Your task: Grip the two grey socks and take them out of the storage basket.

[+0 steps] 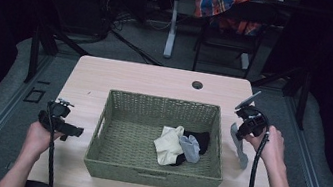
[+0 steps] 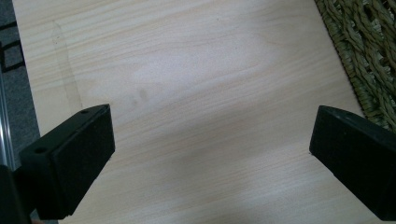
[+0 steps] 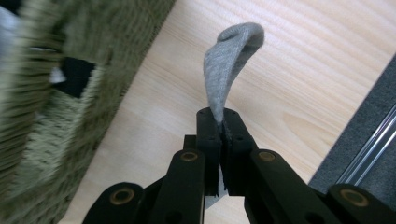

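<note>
My right gripper [image 1: 240,129] [image 3: 221,122] is shut on a grey sock [image 1: 240,146] [image 3: 229,60], which hangs from the jaws over the table to the right of a green woven basket [image 1: 112,166] [image 3: 42,140]. The sock's free end reaches down to the tabletop. Inside the basket lie a cream sock [image 1: 168,144], a light grey sock [image 1: 191,147] and a black sock [image 1: 200,137]. At the basket's left, my left gripper [image 1: 72,132] [image 2: 210,163] stands open above bare wood, with nothing between its jaws.
The light wooden table [image 1: 156,79] has a round cable hole [image 1: 197,84] near its far edge. Grey floor lies beyond the table's right edge [image 3: 359,140]. A chair with a plaid cloth [image 1: 229,4] stands behind the table. The basket's rim [image 2: 369,60] sits close to the left gripper.
</note>
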`<state>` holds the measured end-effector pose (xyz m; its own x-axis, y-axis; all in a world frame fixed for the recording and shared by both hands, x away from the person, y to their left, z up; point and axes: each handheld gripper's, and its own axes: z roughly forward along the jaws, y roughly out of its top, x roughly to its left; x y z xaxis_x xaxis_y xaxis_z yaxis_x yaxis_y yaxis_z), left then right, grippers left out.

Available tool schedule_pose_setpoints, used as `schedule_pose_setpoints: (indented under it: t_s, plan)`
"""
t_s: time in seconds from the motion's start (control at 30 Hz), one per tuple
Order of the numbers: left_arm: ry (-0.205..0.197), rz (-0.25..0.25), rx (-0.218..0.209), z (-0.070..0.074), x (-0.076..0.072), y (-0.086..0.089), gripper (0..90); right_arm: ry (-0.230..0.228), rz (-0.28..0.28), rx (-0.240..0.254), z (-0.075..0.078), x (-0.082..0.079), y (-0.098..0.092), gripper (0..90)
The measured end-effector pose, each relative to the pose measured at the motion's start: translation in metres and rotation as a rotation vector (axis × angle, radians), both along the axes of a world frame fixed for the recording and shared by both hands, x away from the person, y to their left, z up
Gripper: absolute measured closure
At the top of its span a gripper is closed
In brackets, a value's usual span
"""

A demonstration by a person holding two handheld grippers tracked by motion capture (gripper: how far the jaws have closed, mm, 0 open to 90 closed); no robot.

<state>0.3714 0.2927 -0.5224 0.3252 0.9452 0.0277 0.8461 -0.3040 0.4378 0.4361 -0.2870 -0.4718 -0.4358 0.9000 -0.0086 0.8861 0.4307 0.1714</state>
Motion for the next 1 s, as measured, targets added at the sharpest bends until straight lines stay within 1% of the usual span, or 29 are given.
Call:
schedule_pose_setpoints:
  t_s: [0.1,0.13,0.17,0.2,0.23,0.27,0.3,0.33,0.37,0.4,0.43,0.5,0.53,0.57,0.6,0.63,0.73,0.83,0.9,0.93,1.0]
  plan:
    - [-0.001,-0.002,0.002,0.0,0.0,0.0,0.4,0.012,-0.007,0.008,-0.009,0.003,-0.003,87.7]
    - [-0.004,0.0,0.001,0.0,0.0,0.0,0.4,0.024,-0.007,0.01,-0.011,0.004,-0.004,87.8]
    - [0.0,-0.001,-0.001,0.0,-0.001,0.0,0.4,0.02,-0.012,0.004,-0.014,0.005,-0.004,87.7]
    - [0.0,-0.001,0.002,0.0,-0.001,0.0,0.3,0.024,-0.013,0.011,-0.016,0.005,-0.004,87.7]
    - [-0.002,0.001,0.002,0.0,-0.002,0.001,0.4,0.027,-0.015,0.005,-0.017,0.005,-0.005,87.6]
    - [-0.001,0.001,-0.001,0.001,-0.002,0.002,0.3,0.029,-0.017,0.013,-0.018,0.005,-0.005,87.5]
    - [-0.002,0.005,0.0,0.001,-0.002,0.002,0.3,0.029,-0.019,0.011,-0.02,0.005,-0.004,86.9]
    - [-0.002,0.005,0.002,0.001,-0.002,0.002,0.3,0.035,-0.01,0.008,-0.023,0.005,-0.003,85.8]
    - [-0.006,0.003,0.001,0.001,-0.002,0.001,0.3,0.044,-0.009,0.004,-0.026,0.005,-0.002,83.7]
    - [-0.001,-0.002,-0.002,0.0,-0.001,0.0,0.4,0.05,-0.008,0.004,-0.027,0.006,-0.001,81.1]
    - [0.0,-0.001,0.002,-0.001,0.0,-0.001,0.3,0.048,-0.007,0.006,-0.028,0.006,-0.001,78.5]
    - [0.003,-0.005,0.0,0.0,0.001,-0.002,0.3,0.054,0.006,0.002,-0.025,0.007,-0.001,69.7]
    - [0.0,-0.006,-0.004,0.0,0.001,-0.003,0.4,0.042,-0.005,0.016,-0.024,0.006,-0.001,65.6]
    - [0.0,-0.004,-0.004,0.0,0.001,-0.002,0.3,0.038,-0.009,0.017,-0.021,0.006,-0.001,61.3]
    - [0.004,0.0,-0.005,-0.001,0.002,-0.002,0.3,0.028,-0.015,0.028,-0.018,0.005,-0.002,56.1]
    - [0.006,0.002,-0.007,-0.001,0.002,-0.001,0.3,0.018,-0.02,0.026,-0.014,0.005,-0.003,50.8]
    - [-0.002,-0.004,-0.001,0.0,0.0,-0.001,0.3,-0.027,-0.036,0.043,0.002,0.0,-0.006,36.0]
    - [0.0,0.0,-0.002,0.0,0.0,-0.001,0.3,-0.05,-0.008,0.08,0.019,-0.005,-0.007,24.0]
    - [-0.005,-0.001,-0.001,0.0,-0.001,-0.001,0.3,-0.06,0.006,0.081,0.032,-0.009,-0.006,15.0]
    - [-0.006,0.001,-0.003,0.0,-0.001,-0.001,0.3,-0.064,0.015,0.079,0.037,-0.011,-0.005,15.2]
    - [0.001,0.001,0.0,-0.001,0.0,-0.001,0.3,-0.104,0.018,0.094,0.046,-0.016,-0.003,13.6]
